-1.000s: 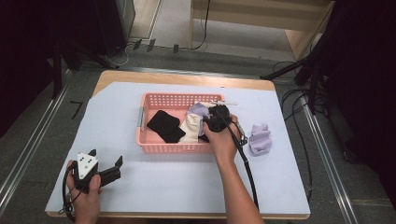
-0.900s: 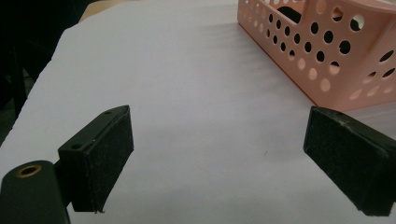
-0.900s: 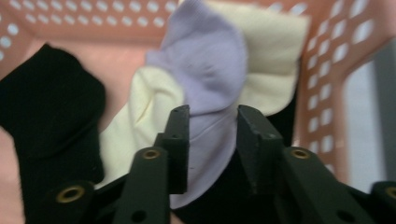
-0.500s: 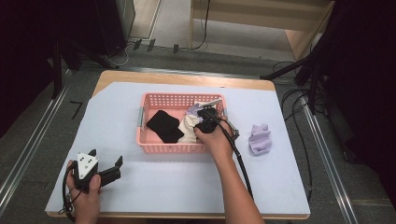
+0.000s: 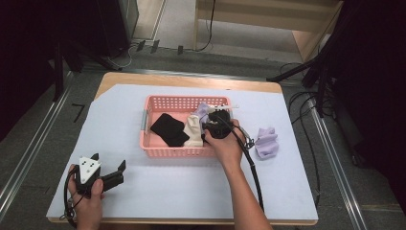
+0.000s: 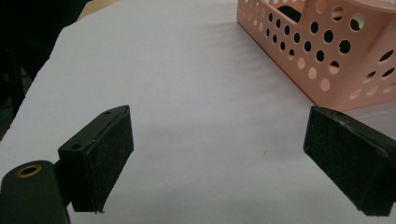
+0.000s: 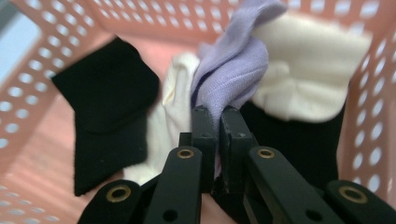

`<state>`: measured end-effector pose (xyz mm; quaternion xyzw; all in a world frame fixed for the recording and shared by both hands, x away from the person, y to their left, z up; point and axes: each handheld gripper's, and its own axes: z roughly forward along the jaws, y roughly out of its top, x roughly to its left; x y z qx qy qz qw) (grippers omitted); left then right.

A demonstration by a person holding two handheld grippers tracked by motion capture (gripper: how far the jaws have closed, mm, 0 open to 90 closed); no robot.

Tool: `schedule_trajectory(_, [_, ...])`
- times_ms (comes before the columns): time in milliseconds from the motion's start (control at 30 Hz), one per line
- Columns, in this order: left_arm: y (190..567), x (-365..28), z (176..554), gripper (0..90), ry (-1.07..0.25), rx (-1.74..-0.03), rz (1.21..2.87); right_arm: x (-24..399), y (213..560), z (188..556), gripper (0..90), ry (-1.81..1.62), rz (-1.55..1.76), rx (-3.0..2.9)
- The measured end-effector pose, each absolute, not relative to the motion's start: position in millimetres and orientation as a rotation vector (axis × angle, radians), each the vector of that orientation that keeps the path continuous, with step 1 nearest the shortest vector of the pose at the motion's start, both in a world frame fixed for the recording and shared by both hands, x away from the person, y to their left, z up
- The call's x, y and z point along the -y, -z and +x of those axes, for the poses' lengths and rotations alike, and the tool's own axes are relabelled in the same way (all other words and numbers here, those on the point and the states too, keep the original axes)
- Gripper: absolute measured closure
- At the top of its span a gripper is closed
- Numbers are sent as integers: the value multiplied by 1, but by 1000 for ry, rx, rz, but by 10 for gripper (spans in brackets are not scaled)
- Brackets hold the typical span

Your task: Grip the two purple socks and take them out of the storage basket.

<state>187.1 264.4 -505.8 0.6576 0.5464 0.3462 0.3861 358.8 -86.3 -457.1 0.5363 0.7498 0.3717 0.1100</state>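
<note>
A pink perforated basket (image 5: 177, 153) (image 6: 327, 51) (image 7: 23, 93) sits mid-table. It holds a black sock (image 5: 168, 128) (image 7: 107, 102), a cream sock (image 5: 194, 132) (image 7: 303, 70) and a purple sock (image 5: 203, 111) (image 7: 238, 70). My right gripper (image 5: 210, 122) (image 7: 218, 114) reaches into the basket's right end. Its jaws have just been closing and are now shut on a fold of the purple sock. My left gripper (image 5: 107, 162) (image 6: 219, 154) rests open on the white table cover at the front left, with nothing between its pads.
A second purple sock (image 5: 266, 142) lies on the white cover (image 5: 158, 191) just right of the basket. The right gripper's cable (image 5: 251, 163) trails along the forearm. Beyond the table are metal rails, floor cables and dark stands.
The right gripper edged a little left inside the basket and closed on the purple sock. The left hand and gripper stayed where they were.
</note>
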Motion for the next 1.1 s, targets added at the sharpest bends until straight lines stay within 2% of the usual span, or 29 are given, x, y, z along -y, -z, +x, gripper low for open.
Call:
schedule_trajectory(500, [506, -264, 187, 95, -887, -1388, 1680, 102, 425, 324, 870, -1371, 1184, -1933])
schedule_trajectory(1100, [506, -264, 187, 95, -890, -1388, 1678, 132, 398, 301, 874, -1518, 1002, -1684])
